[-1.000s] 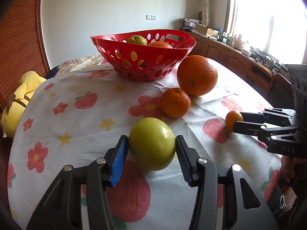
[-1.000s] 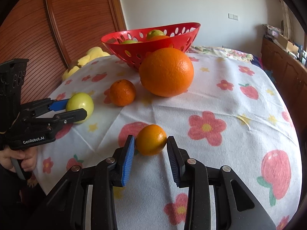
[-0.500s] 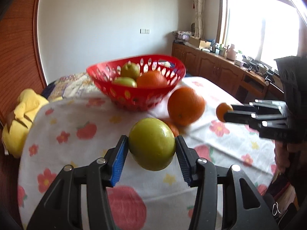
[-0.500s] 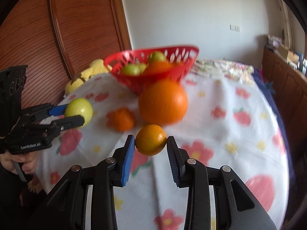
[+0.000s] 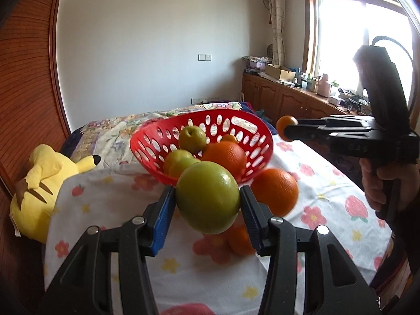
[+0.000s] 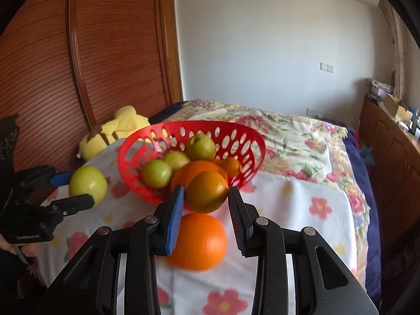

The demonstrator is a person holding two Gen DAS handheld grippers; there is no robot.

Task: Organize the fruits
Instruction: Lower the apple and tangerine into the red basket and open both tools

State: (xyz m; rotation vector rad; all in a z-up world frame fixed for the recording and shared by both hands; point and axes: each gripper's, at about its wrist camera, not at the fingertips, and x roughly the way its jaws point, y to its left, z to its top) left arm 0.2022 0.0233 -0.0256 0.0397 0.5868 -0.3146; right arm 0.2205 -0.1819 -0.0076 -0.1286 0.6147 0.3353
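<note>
Both fruits have come up off the flowered tablecloth (image 5: pixel 309 239) since a second ago. Open air lies above the red basket (image 5: pixel 237 120). Left gripper (image 5: pixel 208 201) clamps the green apple (image 5: pixel 207 197); right gripper (image 6: pixel 206 196) pinches the small orange (image 6: pixel 207 191), near the rim.

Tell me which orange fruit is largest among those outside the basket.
The big orange lying on the tablecloth; the small orange in the right tongs is clearly smaller.

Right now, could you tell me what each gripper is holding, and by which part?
Left gripper: green apple, clamped across its sides. Right gripper: small orange, likewise by its sides.
</note>
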